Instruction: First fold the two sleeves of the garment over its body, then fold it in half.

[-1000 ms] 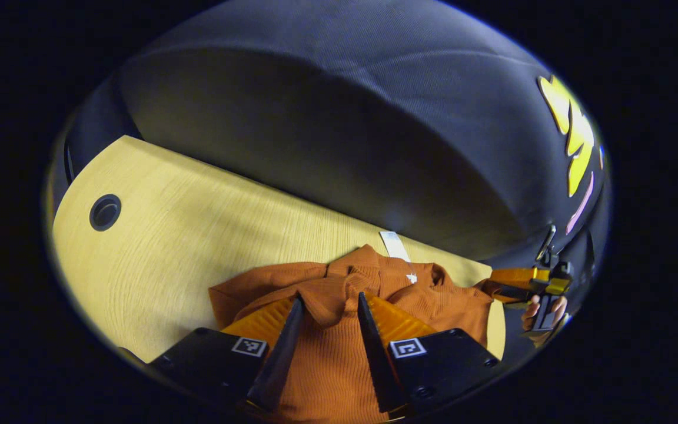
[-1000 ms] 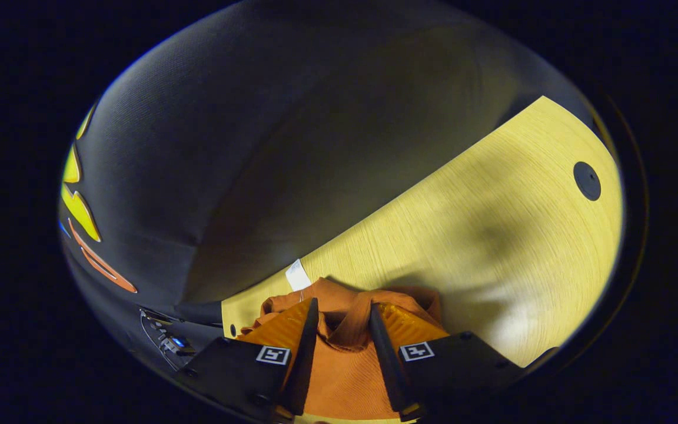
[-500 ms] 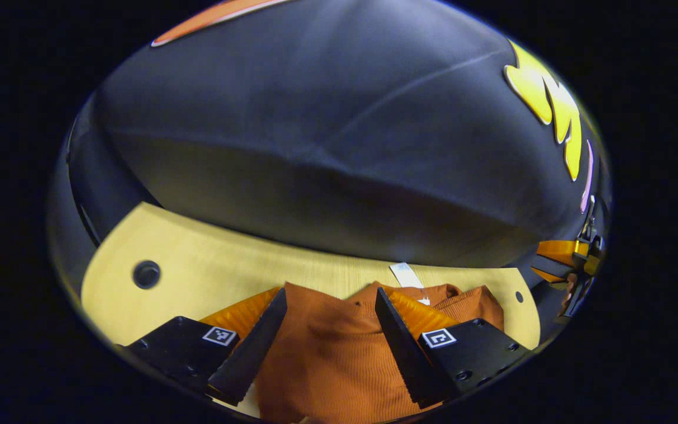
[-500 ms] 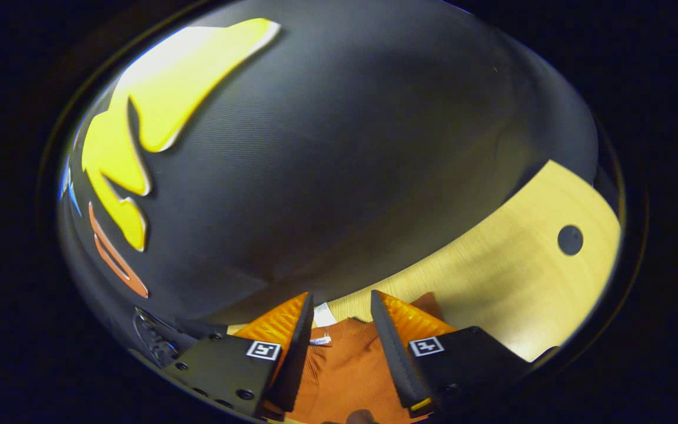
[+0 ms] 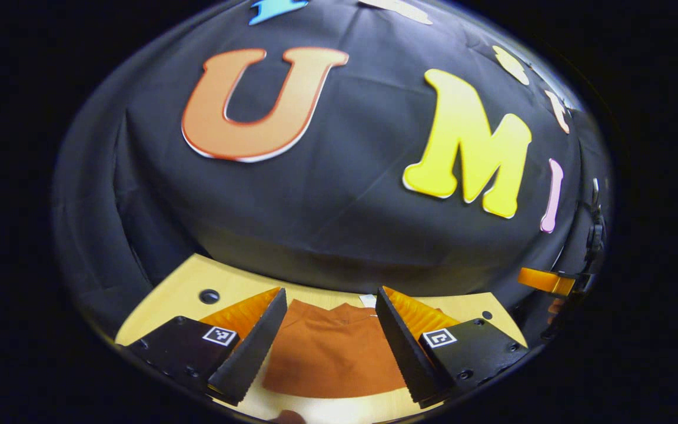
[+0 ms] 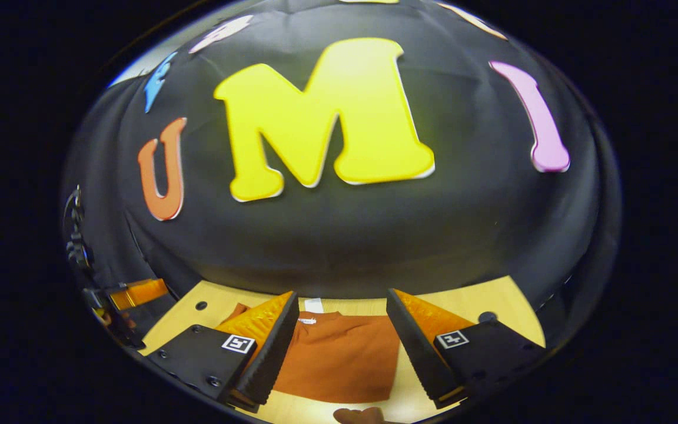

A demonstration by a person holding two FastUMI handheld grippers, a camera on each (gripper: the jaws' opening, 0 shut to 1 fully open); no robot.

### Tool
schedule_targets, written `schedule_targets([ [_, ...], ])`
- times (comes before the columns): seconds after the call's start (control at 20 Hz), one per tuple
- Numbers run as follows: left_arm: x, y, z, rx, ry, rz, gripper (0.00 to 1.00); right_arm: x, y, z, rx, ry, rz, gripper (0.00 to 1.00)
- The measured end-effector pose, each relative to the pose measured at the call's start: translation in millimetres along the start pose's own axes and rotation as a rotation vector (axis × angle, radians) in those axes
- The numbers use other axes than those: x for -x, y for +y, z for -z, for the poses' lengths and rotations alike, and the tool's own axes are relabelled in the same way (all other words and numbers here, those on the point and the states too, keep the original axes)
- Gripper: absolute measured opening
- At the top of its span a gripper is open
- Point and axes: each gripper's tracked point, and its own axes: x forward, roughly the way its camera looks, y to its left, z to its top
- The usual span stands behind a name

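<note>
Both the left gripper (image 5: 330, 300) and right gripper (image 6: 342, 303) are hanging wide apart, empty, above the folded garment (image 5: 330, 350) lying on the table (image 5: 186, 288)

No legible text on the garment's white tag (image 6: 313, 304).

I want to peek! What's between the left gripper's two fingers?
In the left gripper view, the open left gripper frames the folded orange garment lying on the wooden table, with nothing gripped.
</note>
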Motion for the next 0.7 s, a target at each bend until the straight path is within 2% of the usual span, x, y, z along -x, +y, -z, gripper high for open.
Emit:
schedule_targets([
  [0.05,17.3,-6.4,2.1,-0.034,-0.012,-0.008,0.98,24.4,3.2,0.3,0.037,-0.024,0.014,0.96],
  [0.15,56.8,-20.4,8.6,-0.084,-0.028,-0.014,0.98,61.6,25.3,4.9,0.005,-0.079,-0.012,0.96],
  [0.25,92.5,-25.9,16.1,-0.091,-0.034,-0.036,0.98,96.9,24.9,22.8,0.024,-0.094,0.030,0.94],
  [0.3,110.4,-30.8,19.1,-0.105,-0.043,-0.035,0.98,113.9,24.8,32.5,0.040,-0.101,0.049,0.98],
  [0.5,163.1,-44.7,32.8,-0.168,-0.057,-0.024,0.98,167.9,28.7,69.2,0.066,-0.092,0.102,0.98],
  [0.6,183.2,-42.0,51.5,-0.168,-0.014,-0.041,0.98,187.7,30.6,85.2,0.040,-0.065,0.098,0.98],
  [0.7,197.9,-51.5,67.9,-0.164,0.032,-0.010,0.98,197.8,27.6,92.9,0.045,-0.040,0.097,0.98],
])
